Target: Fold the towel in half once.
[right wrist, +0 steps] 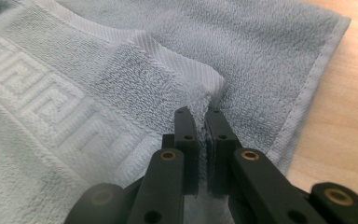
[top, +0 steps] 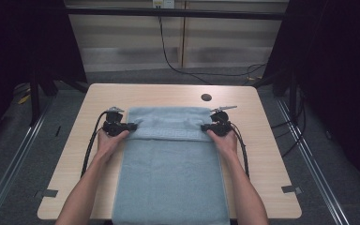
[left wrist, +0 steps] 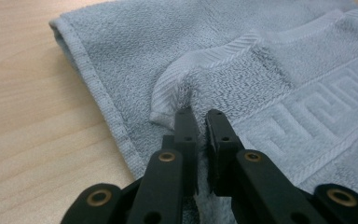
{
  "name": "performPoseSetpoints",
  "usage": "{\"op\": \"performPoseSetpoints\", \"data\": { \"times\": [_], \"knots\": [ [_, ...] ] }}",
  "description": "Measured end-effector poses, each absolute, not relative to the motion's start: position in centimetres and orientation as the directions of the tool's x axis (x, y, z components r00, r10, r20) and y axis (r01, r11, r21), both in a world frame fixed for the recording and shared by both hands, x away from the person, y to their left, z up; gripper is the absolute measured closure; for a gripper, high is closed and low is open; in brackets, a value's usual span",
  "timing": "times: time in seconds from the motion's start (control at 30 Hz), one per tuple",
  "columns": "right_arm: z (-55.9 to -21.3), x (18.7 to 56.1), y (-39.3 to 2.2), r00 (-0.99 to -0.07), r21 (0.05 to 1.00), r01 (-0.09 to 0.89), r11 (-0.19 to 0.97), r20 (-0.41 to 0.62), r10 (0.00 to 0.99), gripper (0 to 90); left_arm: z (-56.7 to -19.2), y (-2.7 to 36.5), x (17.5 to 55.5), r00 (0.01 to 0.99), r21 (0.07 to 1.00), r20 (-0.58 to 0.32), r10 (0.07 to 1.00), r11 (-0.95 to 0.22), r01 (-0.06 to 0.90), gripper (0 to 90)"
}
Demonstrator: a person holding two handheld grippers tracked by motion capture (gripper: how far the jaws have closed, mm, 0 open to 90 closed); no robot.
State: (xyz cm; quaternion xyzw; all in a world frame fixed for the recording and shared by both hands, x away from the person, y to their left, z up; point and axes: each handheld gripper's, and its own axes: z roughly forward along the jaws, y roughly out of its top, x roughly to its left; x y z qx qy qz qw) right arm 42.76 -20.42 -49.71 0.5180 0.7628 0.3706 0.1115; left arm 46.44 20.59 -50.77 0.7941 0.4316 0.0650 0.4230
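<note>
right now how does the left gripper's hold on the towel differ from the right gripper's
The left gripper pinches the towel at its left edge, the right gripper at its right edge. In its own view the left gripper's jaws show a slightly wider gap than the right gripper's. Both are shut on a corner of the folded-over layer with the patterned band.

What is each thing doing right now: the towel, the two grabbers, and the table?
Grey towel: lying flat on the table, its patterned end folded over onto itself, near end hanging off the table's front edge.
Left gripper: jaws shut on the towel's folded left corner.
Right gripper: jaws shut on the towel's folded right corner.
Wooden table: bearing the towel, with a dark round hole near its far edge.
</note>
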Motion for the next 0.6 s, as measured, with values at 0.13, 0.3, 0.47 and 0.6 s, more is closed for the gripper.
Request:
{"op": "performPoseSetpoints", "data": {
  "times": [0.13,0.3,0.47,0.6],
  "knots": [
    [-48.2,42.2,-21.4,-0.468,0.736,0.660,0.148,0.248,0.848,85.8,-49.6,21.2,45.8,0.622,0.765,-0.302,0.723,-0.205,0.610,84.7],
    [-44.3,41.3,-22.2,-0.506,0.821,0.566,0.080,0.269,0.820,85.7,-45.6,21.6,44.3,0.657,0.846,-0.310,0.687,-0.116,0.521,84.7],
    [-39.6,40.4,-23.2,-0.537,0.879,0.476,0.029,0.264,0.802,85.7,-41.8,22.5,43.2,0.684,0.891,-0.301,0.665,-0.061,0.451,84.7],
    [-36.8,39.2,-24.0,-0.575,0.916,0.399,-0.045,0.288,0.766,85.8,-38.5,22.6,41.0,0.725,0.926,-0.254,0.641,-0.056,0.374,84.8]
  ]
}}
